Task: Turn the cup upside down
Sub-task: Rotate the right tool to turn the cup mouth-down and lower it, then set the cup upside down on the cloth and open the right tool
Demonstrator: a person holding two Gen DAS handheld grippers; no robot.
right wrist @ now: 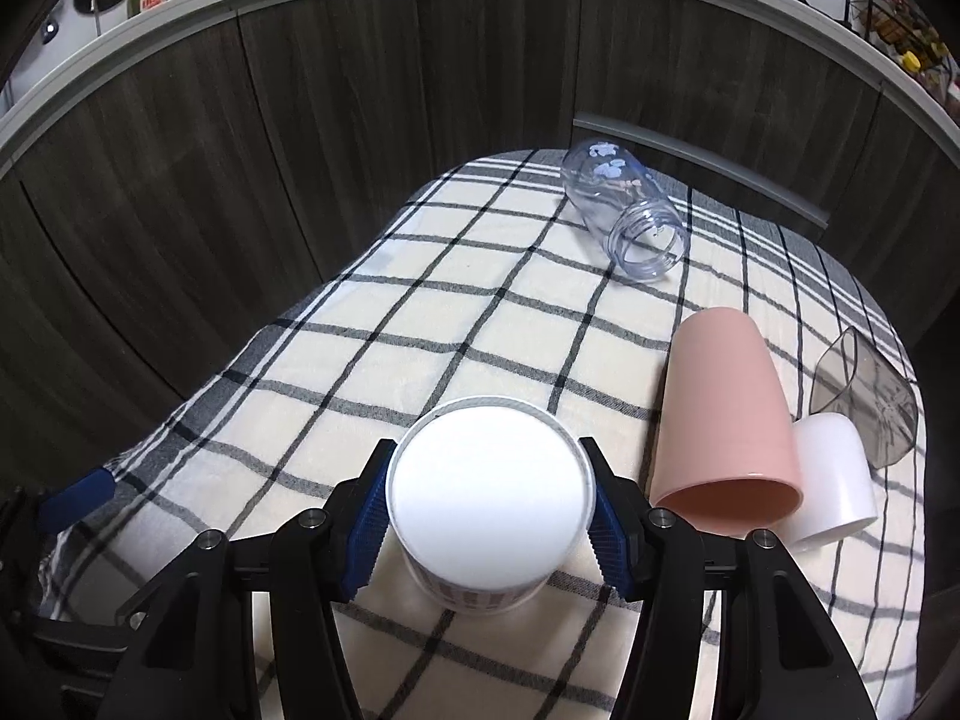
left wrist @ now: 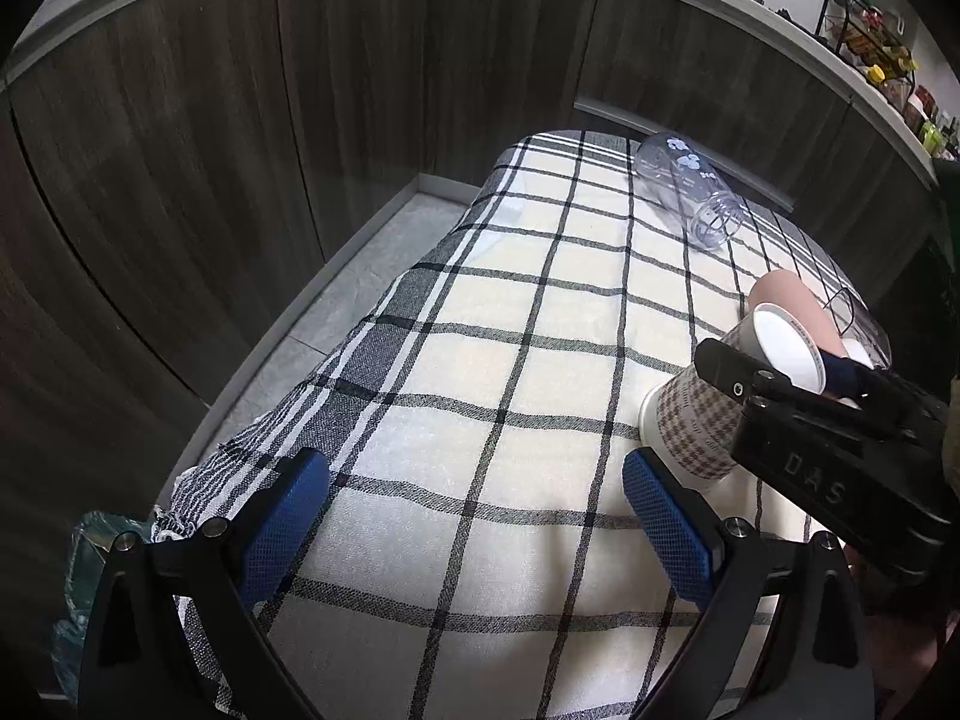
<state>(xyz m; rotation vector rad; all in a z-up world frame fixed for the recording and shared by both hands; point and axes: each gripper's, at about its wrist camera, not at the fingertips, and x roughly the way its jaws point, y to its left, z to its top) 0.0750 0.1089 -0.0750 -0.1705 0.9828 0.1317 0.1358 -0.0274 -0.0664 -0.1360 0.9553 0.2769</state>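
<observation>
the left gripper (left wrist: 474, 516) hangs wide open over the black-and-cream checked cloth (left wrist: 480, 360); the right gripper (left wrist: 774, 381) seemingly clamps the houndstooth-patterned paper cup (left wrist: 696, 420), base up, with the clear plastic bottle (left wrist: 690, 189) lying beyond.

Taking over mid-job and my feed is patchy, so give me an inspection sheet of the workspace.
Surface: table under a cream cloth with black plaid lines, rumpled at its left edge.
Job's things: houndstooth-patterned paper cup, white base towards the camera, between the right gripper's pads.
Clutter: clear plastic bottle with printed flowers on its side; pink plastic tumbler on its side; small white cup beside it; smoky clear measuring cup tipped over.
Grippers: right gripper shut on the cup; left gripper open, empty.
Cables: nothing seen.
Surroundings: dark wood-grain cabinet fronts; cluttered countertop above.
</observation>
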